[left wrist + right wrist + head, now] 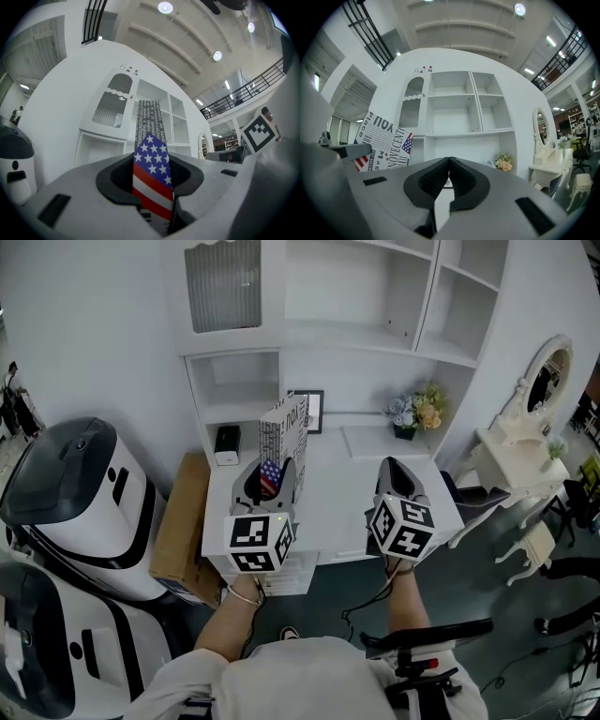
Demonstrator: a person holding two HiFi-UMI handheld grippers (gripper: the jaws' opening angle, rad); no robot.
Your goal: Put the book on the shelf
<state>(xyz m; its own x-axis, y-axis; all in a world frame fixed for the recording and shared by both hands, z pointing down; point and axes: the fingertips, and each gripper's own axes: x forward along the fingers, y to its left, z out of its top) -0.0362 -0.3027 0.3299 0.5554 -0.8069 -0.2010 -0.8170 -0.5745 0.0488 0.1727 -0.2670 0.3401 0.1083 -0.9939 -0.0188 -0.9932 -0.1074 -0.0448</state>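
Clamping the book by its lower edge, the left claw holds it upright, the flag-printed corner pinched between the pads and the printed cover rising toward the middle of the frame. The right claw, just right of centre, is pressed together with nothing in it and hangs beside the other over the white desk. Beyond the book, the shelf fills the upper middle of the frame, its open compartments bare. A small black-and-white box sits in a low cubby at left, and a framed picture and flowers stand at the desk's back. To my eye the book is lifted but not yet placed. Doing this well means holding it vertical, carrying it up and forward into an open compartment, and setting its bottom edge flat before easing the grip. The free claw could steady the cover against tipping.
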